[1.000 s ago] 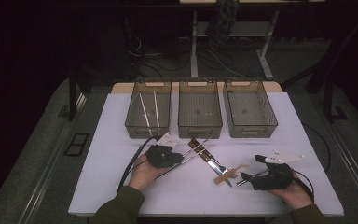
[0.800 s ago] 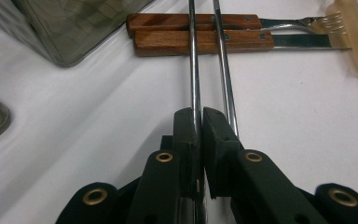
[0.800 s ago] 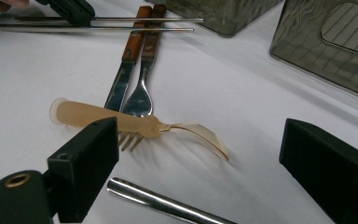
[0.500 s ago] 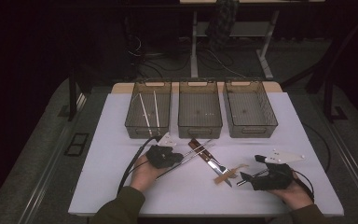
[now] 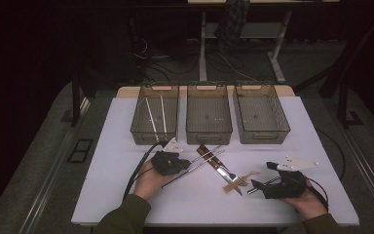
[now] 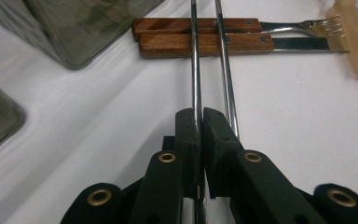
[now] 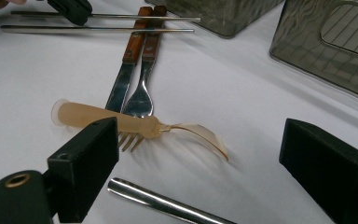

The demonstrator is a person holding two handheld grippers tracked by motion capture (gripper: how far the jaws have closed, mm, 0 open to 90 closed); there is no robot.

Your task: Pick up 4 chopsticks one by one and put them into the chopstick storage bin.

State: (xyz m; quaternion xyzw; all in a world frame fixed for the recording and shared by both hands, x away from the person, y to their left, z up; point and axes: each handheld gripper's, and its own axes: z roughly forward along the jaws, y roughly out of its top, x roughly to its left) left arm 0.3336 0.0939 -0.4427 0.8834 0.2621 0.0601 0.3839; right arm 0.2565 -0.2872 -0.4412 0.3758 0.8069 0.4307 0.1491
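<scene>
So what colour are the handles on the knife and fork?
Reddish-brown wood handles with small metal rivets, clearest in the left gripper view.

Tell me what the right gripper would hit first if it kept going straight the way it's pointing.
Probably the translucent amber plastic spoon, lying across the line between the right gripper's open jaws, just past the metal rod. Depth is hard to judge.

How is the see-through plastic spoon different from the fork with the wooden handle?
The plastic spoon is amber and see-through all along; the fork is shiny metal with a brown wooden handle. The spoon ends in a curved bowl, the fork in pointed tines. The spoon lies across the fork's tines, while the fork lies straight beside a wooden-handled knife. Both rest on the white table, with no jaws on them.
</scene>
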